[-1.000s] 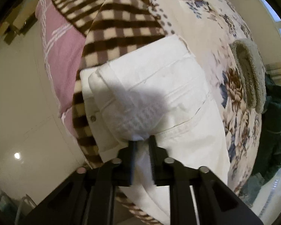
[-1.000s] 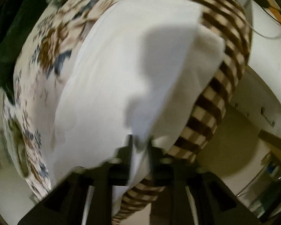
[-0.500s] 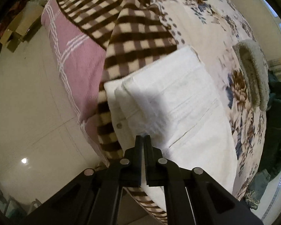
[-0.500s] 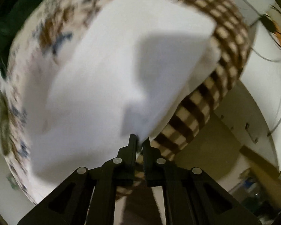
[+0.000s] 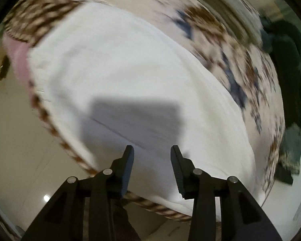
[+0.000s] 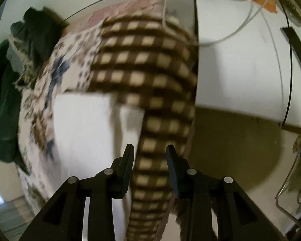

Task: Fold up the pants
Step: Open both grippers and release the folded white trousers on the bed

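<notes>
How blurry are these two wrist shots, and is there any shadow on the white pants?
Left wrist: floral bedspread streaked by motion blur, white pants softer, a blocky grey shadow above the left gripper. Right wrist: brown checked blanket smeared, right gripper sharp.

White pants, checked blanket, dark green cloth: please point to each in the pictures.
white pants (image 5: 130, 66): left wrist view, on the flat upper layer.
checked blanket (image 6: 146, 64): right wrist view, on its brown and cream squares.
dark green cloth (image 6: 2, 104): right wrist view, on its bunched folds.
</notes>
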